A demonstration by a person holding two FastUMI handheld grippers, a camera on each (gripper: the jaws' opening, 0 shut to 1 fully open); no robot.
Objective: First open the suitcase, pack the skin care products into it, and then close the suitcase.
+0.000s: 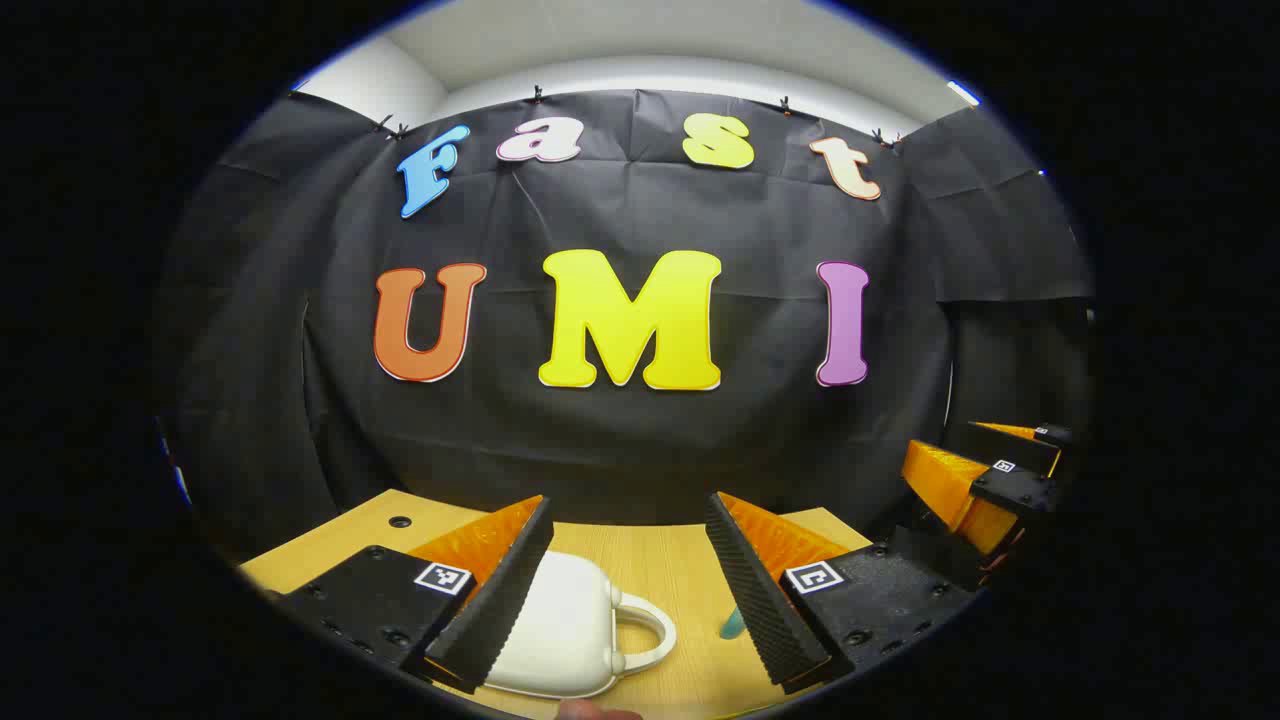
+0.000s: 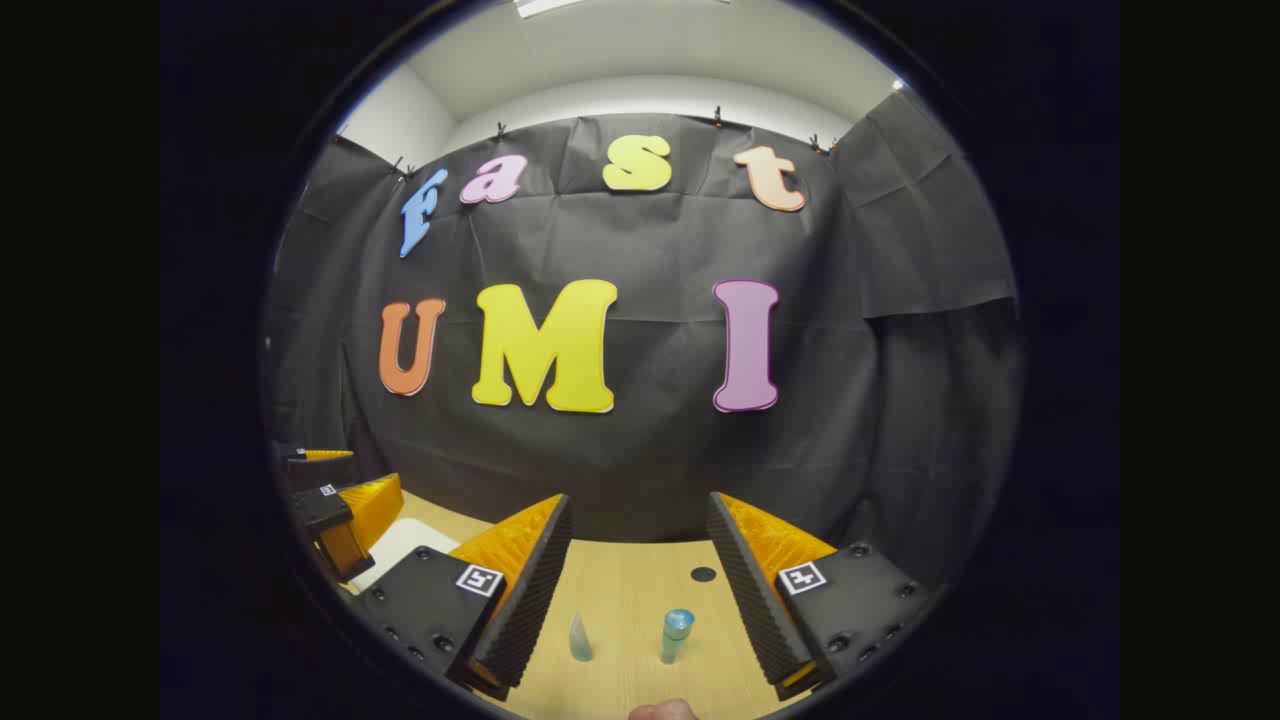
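Note:
A small white suitcase (image 1: 565, 630) with a white handle (image 1: 645, 630) lies shut on the wooden table, low between the fingers of my left gripper (image 1: 628, 585), which is open above it. A teal item (image 1: 733, 622) peeks out beside the left gripper's right finger. In the right gripper view, a small clear bottle (image 2: 580, 637) and a blue-capped bottle (image 2: 676, 635) stand on the table between the fingers of my open right gripper (image 2: 640, 580). A white corner of the suitcase (image 2: 405, 545) shows at the left there. The right gripper (image 1: 990, 480) appears at the right of the left gripper view, the left gripper (image 2: 335, 510) at the left of the right gripper view.
The wooden table (image 2: 630, 590) has a round hole (image 2: 703, 575) near its back edge and another (image 1: 400, 522) at the left. The black cloth wall stands close behind the table. A fingertip (image 2: 665, 711) shows at the bottom edge.

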